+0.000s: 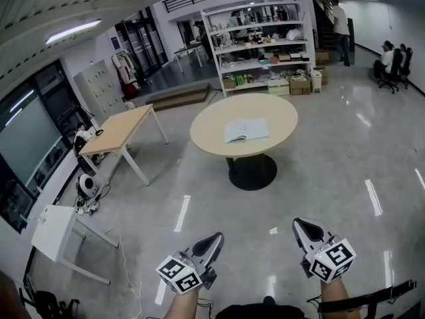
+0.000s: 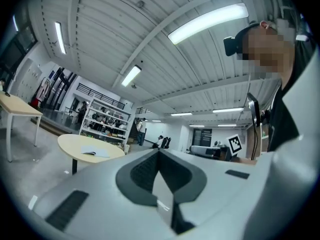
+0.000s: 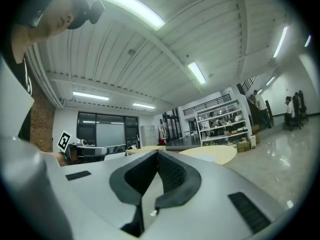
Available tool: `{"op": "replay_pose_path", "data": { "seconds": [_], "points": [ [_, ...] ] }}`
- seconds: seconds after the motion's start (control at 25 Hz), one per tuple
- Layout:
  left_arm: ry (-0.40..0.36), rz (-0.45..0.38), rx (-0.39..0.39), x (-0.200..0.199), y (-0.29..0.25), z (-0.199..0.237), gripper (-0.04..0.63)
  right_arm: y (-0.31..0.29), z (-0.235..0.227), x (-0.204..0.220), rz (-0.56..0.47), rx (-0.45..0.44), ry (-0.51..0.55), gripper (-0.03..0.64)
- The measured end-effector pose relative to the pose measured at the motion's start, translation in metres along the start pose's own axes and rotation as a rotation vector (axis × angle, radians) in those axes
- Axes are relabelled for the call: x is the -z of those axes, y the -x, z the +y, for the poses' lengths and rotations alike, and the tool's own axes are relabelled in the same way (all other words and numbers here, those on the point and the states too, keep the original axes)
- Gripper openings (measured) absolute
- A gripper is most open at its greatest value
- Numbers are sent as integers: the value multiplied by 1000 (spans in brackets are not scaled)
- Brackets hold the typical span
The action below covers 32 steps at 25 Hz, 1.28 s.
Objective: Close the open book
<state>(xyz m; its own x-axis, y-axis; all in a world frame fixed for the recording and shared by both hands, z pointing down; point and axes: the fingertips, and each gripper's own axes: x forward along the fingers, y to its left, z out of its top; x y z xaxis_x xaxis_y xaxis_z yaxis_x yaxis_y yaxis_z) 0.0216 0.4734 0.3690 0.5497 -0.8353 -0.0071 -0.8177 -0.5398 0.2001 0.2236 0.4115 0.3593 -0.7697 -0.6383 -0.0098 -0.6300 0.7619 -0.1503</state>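
An open book [image 1: 246,129] lies flat with its white pages up on a round beige table [image 1: 212,121] in the middle of the room. Both grippers are far short of it, low at the near edge of the head view. My left gripper [image 1: 216,239] and my right gripper [image 1: 300,226] point level toward the table, jaws shut and empty. In the left gripper view the shut left gripper [image 2: 159,151] sits below centre, with the book [image 2: 95,152] small on the table [image 2: 70,143] to the left. In the right gripper view the right gripper [image 3: 158,152] is closed, and only the table's edge [image 3: 215,153] shows beyond it.
Glossy grey floor separates me from the round table. A rectangular wooden table [image 1: 123,128] stands to the left, a small white table [image 1: 50,228] at near left. Stocked shelves [image 1: 259,45] rise behind. People [image 1: 340,25] are at the far right. A chair [image 1: 372,294] is by my right arm.
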Motion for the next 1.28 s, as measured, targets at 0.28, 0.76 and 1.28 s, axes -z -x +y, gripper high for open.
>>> {"op": "replay_pose_path", "data": {
  "seconds": [0.28, 0.76, 1.28],
  "points": [
    [13, 36, -4, 5, -63, 48, -3, -59, -66, 5, 19, 17, -32, -2],
    [4, -20, 53, -19, -167, 223, -3, -230, -144, -6, 28, 93, 43, 0],
    [6, -5, 126, -67, -258, 393, -3, -419, -208, -17, 34, 124, -14, 0]
  ]
}}
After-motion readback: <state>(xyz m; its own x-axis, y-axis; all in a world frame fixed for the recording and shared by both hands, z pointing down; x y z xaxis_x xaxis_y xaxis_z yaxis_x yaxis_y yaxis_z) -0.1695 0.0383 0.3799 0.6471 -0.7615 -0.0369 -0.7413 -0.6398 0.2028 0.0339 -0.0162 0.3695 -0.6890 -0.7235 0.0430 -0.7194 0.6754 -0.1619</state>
